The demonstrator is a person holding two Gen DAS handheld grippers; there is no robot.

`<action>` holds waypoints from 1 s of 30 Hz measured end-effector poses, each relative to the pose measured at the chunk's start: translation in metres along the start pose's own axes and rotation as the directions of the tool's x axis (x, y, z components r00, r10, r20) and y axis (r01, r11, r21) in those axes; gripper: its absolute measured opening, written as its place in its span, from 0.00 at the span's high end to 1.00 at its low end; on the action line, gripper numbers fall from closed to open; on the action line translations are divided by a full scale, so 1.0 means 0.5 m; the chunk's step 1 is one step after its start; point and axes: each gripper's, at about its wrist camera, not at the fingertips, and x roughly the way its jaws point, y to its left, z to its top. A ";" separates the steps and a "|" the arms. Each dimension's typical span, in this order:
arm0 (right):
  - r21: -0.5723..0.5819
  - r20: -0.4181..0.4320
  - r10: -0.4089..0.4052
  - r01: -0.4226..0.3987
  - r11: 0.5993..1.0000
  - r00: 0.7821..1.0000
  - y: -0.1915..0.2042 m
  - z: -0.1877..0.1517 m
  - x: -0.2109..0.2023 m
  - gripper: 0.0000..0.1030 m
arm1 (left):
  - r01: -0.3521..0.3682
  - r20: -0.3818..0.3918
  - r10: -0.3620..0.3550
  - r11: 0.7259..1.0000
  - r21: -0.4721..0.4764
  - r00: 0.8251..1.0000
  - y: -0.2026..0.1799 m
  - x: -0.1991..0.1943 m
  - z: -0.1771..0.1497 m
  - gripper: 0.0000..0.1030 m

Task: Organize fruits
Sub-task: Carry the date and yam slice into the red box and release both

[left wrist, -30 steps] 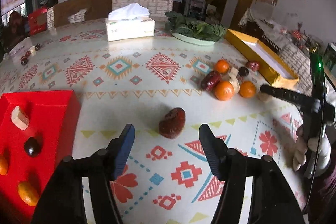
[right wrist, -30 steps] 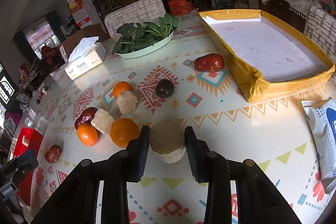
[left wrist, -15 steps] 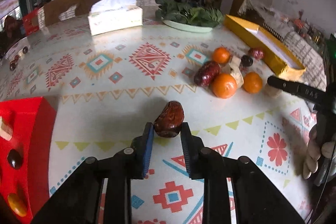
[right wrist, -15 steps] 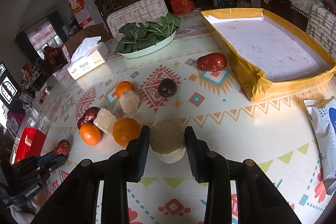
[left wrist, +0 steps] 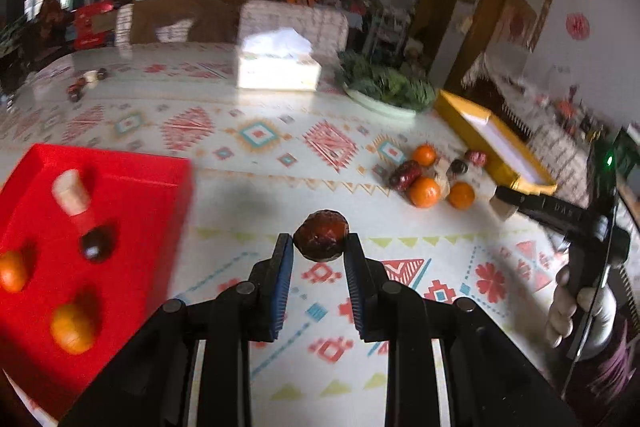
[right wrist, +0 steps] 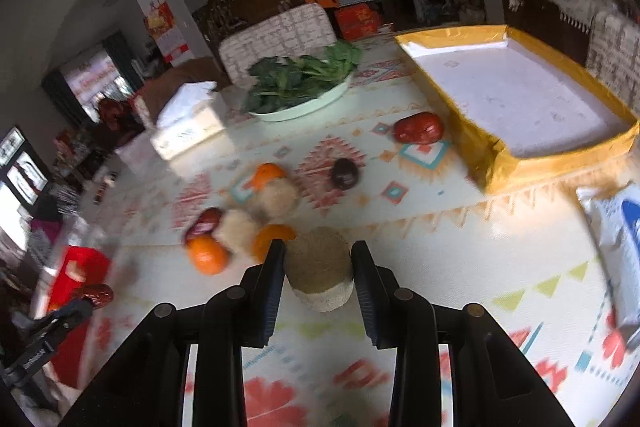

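Both grippers held fruit above the table.
The red tray point(left wrist: 132, 183) held two oranges, a dark fruit and a pale piece. Left gripper point(left wrist: 320, 247) clamped a date point(left wrist: 320, 235); right gripper point(right wrist: 318, 259) clamped a tan chunk point(right wrist: 318, 267).

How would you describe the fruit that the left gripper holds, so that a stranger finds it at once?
Start at the red box; just right of it, the left gripper pinches a red date above the patterned table. Unlike the round oranges farther right, it is dark brown-red and wrinkled.
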 end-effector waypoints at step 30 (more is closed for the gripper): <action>-0.328 -0.367 0.300 -0.424 0.844 0.881 0.631 -0.169 0.149 0.64 | -0.161 0.109 0.215 0.914 -0.372 0.970 0.381 -0.226 -0.102 0.75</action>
